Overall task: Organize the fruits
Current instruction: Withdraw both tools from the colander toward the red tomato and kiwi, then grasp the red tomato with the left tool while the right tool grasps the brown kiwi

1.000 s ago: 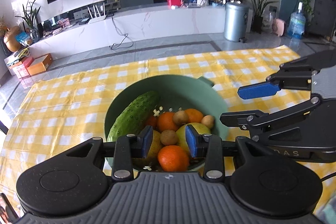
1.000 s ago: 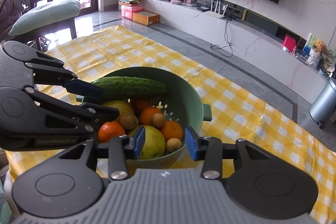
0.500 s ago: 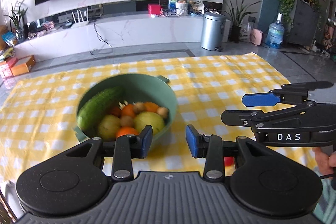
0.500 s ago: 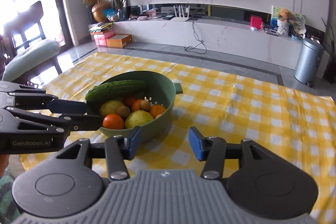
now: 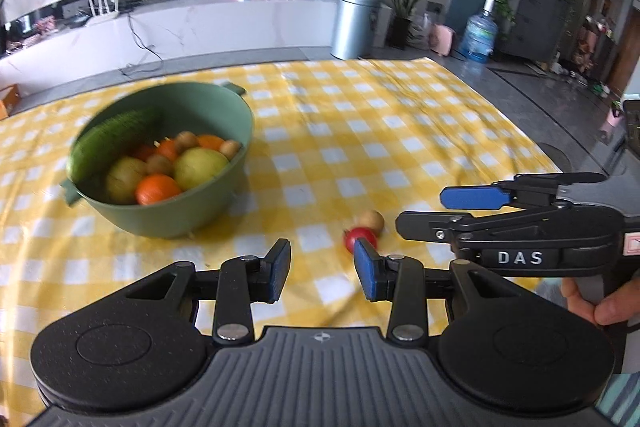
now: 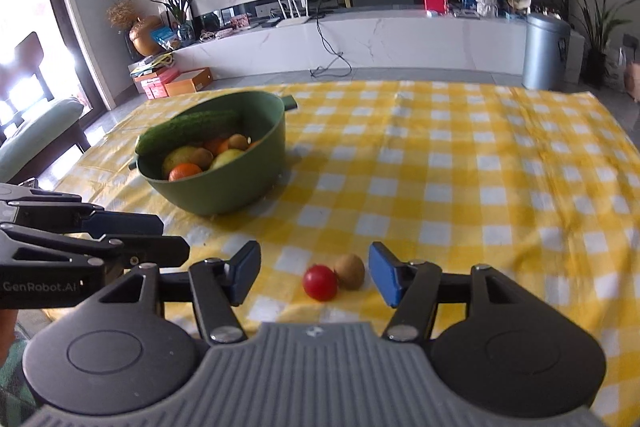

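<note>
A green bowl (image 5: 168,215) (image 6: 224,195) stands on the yellow checked tablecloth, holding a cucumber (image 5: 108,139) (image 6: 188,129), oranges (image 5: 157,189), pears and small brown fruits. A red tomato (image 6: 319,282) (image 5: 358,235) and a small brown kiwi (image 6: 349,271) (image 5: 372,219) lie loose on the cloth near the front edge. My right gripper (image 6: 314,277) is open and empty, with the tomato and kiwi between its fingers in view. My left gripper (image 5: 322,270) is open and empty, just left of the tomato. The right gripper (image 5: 472,211) also shows in the left wrist view.
The tablecloth (image 6: 480,187) stretches to the right of the bowl. Behind the table are a white TV bench (image 6: 380,35), a metal bin (image 6: 546,51) and a water bottle (image 5: 478,37). A chair with a green cushion (image 6: 36,135) stands at the left.
Both grippers have pulled back from over the bowl and swung right. The bowl is farther away and to the left. The tomato and kiwi have come into view. The right gripper's fingers have spread wider.
</note>
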`<action>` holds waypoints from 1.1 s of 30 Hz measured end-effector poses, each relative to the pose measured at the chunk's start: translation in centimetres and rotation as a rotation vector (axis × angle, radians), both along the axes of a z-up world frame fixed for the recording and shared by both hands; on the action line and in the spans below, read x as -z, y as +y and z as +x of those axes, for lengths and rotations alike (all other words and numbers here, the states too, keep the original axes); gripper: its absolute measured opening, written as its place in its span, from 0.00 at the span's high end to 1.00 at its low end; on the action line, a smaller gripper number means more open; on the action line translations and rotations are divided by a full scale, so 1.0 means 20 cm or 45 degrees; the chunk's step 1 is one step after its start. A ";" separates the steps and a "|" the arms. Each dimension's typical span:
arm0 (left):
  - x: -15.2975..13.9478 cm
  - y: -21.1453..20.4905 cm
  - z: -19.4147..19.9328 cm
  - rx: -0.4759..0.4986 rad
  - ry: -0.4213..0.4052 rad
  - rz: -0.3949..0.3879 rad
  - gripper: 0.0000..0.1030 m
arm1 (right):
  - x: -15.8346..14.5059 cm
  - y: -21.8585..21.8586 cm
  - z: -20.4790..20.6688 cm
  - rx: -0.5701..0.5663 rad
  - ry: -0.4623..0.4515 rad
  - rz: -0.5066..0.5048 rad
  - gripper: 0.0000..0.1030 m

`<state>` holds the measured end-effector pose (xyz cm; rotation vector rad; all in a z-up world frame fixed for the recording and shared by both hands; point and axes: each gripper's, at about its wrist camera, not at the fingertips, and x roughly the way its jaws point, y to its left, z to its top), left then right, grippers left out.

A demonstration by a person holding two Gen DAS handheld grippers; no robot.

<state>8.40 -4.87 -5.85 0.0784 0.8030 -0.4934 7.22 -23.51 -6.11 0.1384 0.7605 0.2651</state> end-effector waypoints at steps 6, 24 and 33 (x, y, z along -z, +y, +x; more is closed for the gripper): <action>0.12 -0.06 -0.01 0.034 0.019 0.033 0.57 | 0.09 -0.05 0.00 0.057 0.063 0.020 0.45; 0.32 -0.26 0.12 0.023 0.006 0.003 0.57 | 0.21 -0.14 0.16 0.212 0.185 0.177 0.69; 0.38 -0.29 0.17 -0.014 0.053 -0.040 0.57 | 0.24 -0.14 0.21 0.213 0.215 0.231 0.69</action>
